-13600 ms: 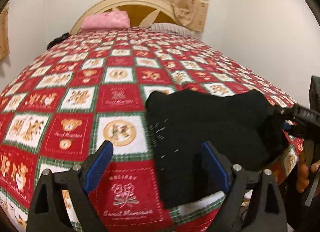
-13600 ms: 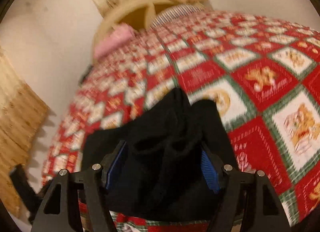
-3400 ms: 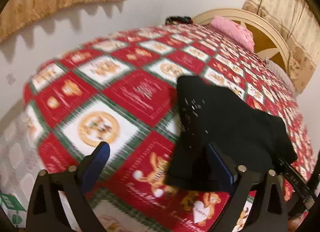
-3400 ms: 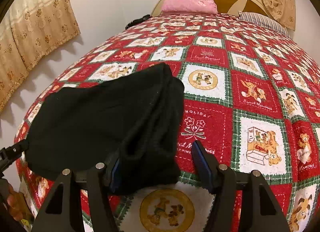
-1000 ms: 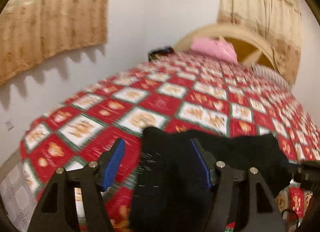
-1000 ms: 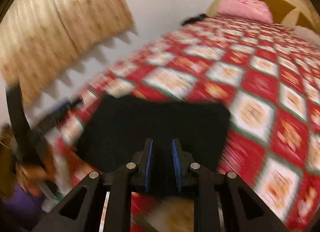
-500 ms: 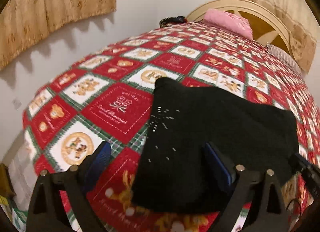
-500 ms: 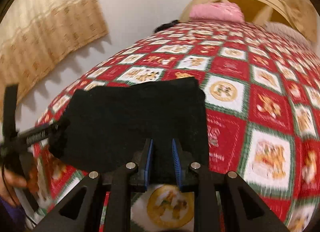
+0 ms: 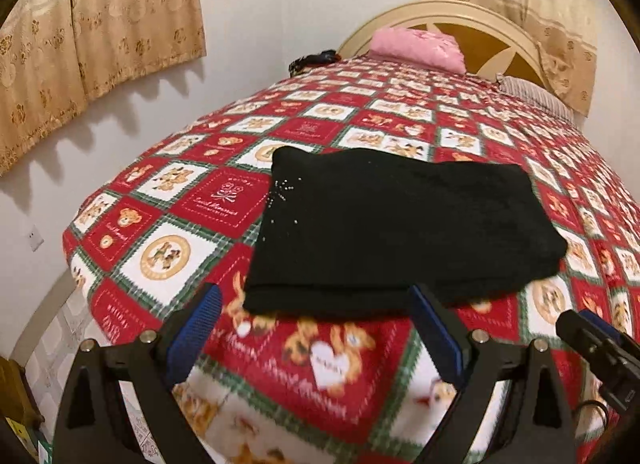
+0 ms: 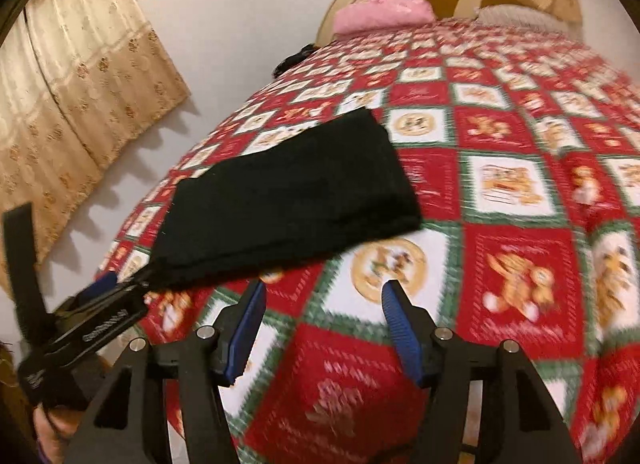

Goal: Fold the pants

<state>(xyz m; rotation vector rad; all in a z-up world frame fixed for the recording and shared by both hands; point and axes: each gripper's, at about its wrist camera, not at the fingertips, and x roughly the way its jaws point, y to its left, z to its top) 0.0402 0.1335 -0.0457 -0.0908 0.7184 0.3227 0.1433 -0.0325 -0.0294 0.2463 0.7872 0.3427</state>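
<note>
Black pants [image 9: 392,232] are laid folded flat on the bedspread [image 9: 320,364] near its foot corner — nothing is gripped. Left gripper [image 9: 316,328] and right gripper [image 10: 322,328] are held spread, clear of the cloth.

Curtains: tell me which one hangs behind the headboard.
The right curtain, partly hidden by the headboard. The left curtain hangs on the side wall.

My left tool [image 9: 314,328] hangs with its blue pads spread wide, gripping nothing, just short of the folded black pants [image 9: 400,232]. The pants lie flat on the red checked bedspread [image 9: 192,199], and a pink pillow [image 9: 416,43] rests against the headboard [image 9: 496,27].
</note>
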